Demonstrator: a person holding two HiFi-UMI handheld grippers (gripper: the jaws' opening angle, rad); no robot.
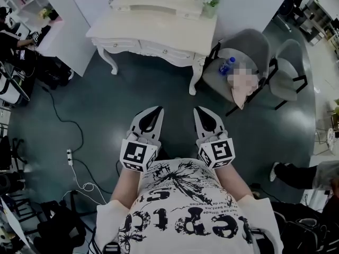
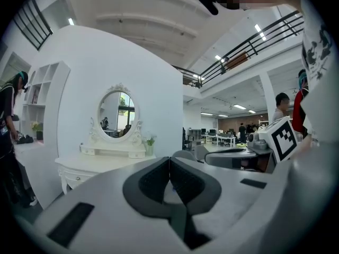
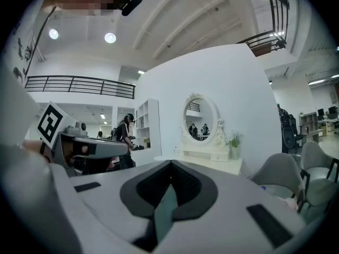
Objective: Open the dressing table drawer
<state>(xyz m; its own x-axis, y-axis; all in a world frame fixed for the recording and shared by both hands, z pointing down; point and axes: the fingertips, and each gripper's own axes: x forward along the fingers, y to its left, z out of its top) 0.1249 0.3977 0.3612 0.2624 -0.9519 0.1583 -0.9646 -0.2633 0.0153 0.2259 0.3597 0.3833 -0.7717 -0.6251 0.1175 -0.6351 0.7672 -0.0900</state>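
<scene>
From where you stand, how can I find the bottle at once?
Look right of the white dressing table, to the grey chair nearest it. The bottle is on its seat, beside a pale cloth; it alone shows blue.

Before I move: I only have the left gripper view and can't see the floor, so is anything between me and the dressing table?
Observer: In the head view, only dark floor lies between the left tool and the dressing table, and the tool is well short of it.
Operator: Anything lying off to the side?
Observer: A white power strip with its cable lies on the floor to your left, off the straight path.
Operator: And the other hand?
Observer: The right gripper view shows the right tool with its jaws together and nothing between them.
</scene>
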